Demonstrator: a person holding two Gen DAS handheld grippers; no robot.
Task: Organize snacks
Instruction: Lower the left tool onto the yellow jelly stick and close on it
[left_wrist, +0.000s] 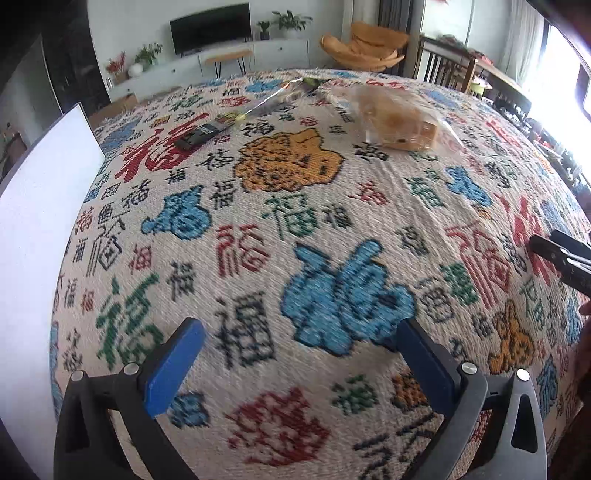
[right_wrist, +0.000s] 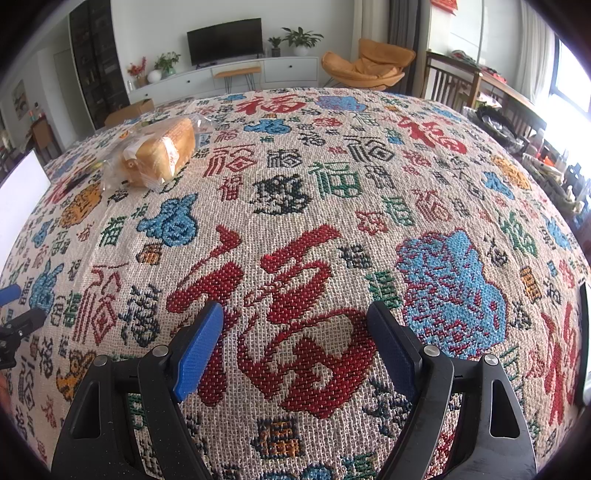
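Left claw (left_wrist: 301, 332): spread wide, blue pads (left_wrist: 173, 363) apart, nothing between them, hovering tilted down over the woven tablecloth (left_wrist: 295, 221) patterned with red, blue, green and orange characters. Right claw (right_wrist: 295, 325): likewise wide, empty, blue pads (right_wrist: 197, 354) well apart above a big red character on the same cloth.

Bread loaf in a clear plastic bag (left_wrist: 399, 118): lying on the table at the far side, ahead and to the right in the left wrist view, ahead and far to the left (right_wrist: 159, 151) in the right wrist view. Well apart from both claws, untouched.

Small dark snack packet (left_wrist: 201, 134): flat on the cloth at the far left of the left wrist view, just beside the big red character. Beyond it a long clear wrapper with green at its far end (left_wrist: 284, 96), stretching toward the table's far edge; contents too blurred to name. Packet and wrapper near each other, whether touching cannot be told.

White flat board (left_wrist: 40, 229): standing at the table's left edge, also visible at the left edge of the right wrist view (right_wrist: 22, 184).

Tip of the right claw showing at the right edge of the left wrist view; blue pad of the left claw showing at the left edge of the right wrist view.

Behind the table: television (right_wrist: 225, 40) on a white cabinet, potted plants, orange lounge chair (right_wrist: 369, 62).
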